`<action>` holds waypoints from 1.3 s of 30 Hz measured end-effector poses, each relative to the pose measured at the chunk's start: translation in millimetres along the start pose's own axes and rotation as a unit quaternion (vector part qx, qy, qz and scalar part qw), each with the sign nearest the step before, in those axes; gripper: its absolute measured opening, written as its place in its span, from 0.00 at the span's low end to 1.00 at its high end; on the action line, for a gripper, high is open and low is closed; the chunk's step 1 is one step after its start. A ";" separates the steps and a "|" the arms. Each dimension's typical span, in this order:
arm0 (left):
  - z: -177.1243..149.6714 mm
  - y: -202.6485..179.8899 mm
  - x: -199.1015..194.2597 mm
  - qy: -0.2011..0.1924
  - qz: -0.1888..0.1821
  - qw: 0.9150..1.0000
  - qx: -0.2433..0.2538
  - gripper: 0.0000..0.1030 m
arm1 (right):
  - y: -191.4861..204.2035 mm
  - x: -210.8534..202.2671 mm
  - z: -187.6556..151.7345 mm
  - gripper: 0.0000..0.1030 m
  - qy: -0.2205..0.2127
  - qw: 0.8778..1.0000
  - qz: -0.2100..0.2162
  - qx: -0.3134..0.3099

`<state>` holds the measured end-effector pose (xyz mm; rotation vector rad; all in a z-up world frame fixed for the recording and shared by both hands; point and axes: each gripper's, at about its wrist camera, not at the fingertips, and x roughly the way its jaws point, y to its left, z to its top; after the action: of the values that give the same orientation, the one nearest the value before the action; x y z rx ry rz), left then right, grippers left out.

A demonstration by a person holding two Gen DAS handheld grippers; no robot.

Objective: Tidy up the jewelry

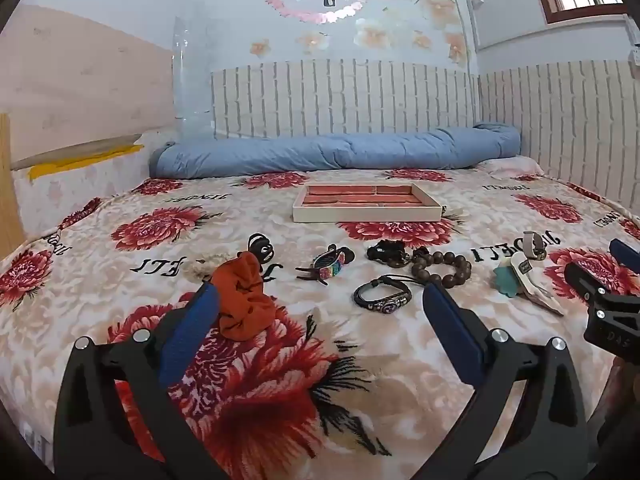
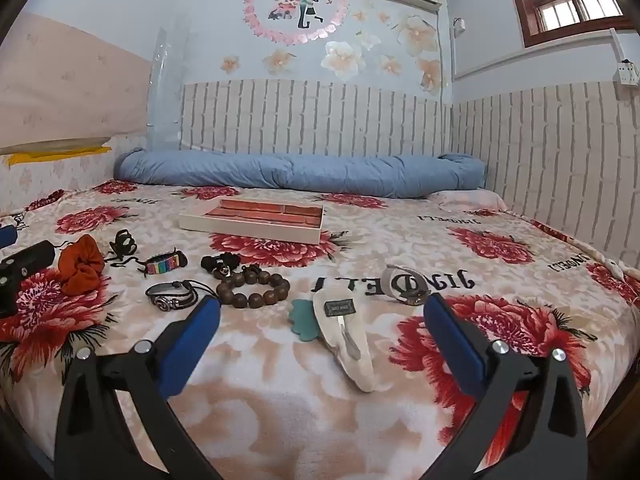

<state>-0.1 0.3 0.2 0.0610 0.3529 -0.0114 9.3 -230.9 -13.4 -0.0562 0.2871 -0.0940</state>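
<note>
A bed (image 1: 120, 360) under a red-flowered blanket fills a bedroom with pale brick-pattern wall panels; a rolled blue quilt (image 1: 340, 152) lies along the far edge.

Left wrist view: the left claw (image 1: 320, 300) hangs spread wide above the blanket, nothing between its blue pads. Just beside its left finger lies an orange scrunchie (image 1: 242, 304). Farther off, in a loose row, sit a black hair claw clip (image 1: 260, 246), a rainbow-striped bracelet (image 1: 330, 266), a black braided bracelet (image 1: 382, 299) and a wooden bead bracelet (image 1: 442, 268). Beyond them, near the middle of the bed, the divided jewelry tray (image 1: 366, 213) lies with its long side across the view. The right claw (image 1: 612, 276) enters at the right edge.

Right wrist view: the right claw (image 2: 322, 312) is likewise spread and empty. Only here is the cream hair clip (image 2: 348, 340) plain between the fingers, its long axis running away from the camera, a teal flower-shaped piece (image 2: 302, 322) touching its left side. A grey watch-like band (image 2: 404, 284) lies beyond the right finger. The tray (image 2: 248, 232) sits left of centre, skewed.
</note>
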 end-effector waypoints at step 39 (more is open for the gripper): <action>-2.6 3.7 3.5 0.004 -0.009 1.000 -0.008 0.95 | 0.6 2.0 -4.2 0.96 0.003 1.000 -0.002 -0.007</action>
<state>2.4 4.1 -3.2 0.0423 0.3622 -0.0258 10.0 -230.7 -17.9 -0.0700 0.2945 -0.0961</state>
